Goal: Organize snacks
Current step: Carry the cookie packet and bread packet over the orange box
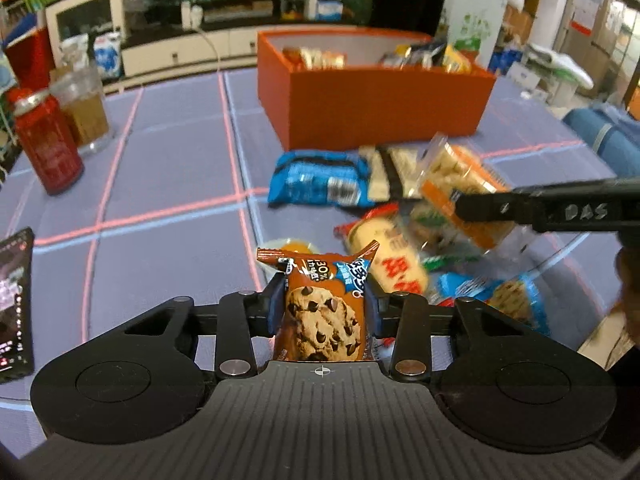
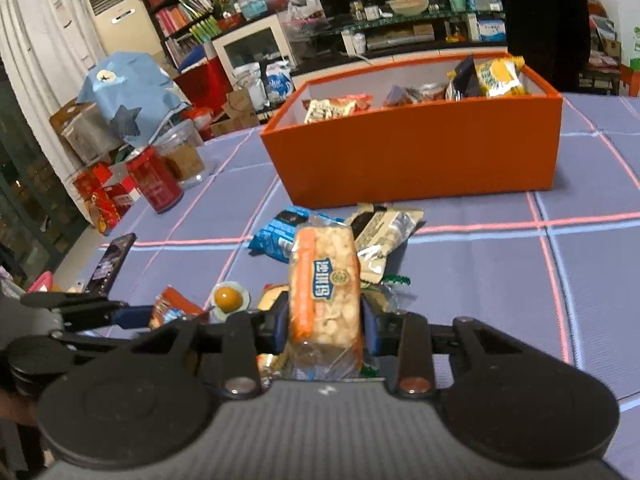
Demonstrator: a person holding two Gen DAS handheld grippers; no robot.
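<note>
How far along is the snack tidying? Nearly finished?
Partway. Several packets already sit in the orange box. The left gripper is shut on a cookie packet, the right gripper on a cracker pack. A blue packet and others remain on the table.

Right gripper (image 2: 325, 322) clamping clear cracker pack (image 2: 325, 292), orange box (image 2: 416, 156) beyond
</note>
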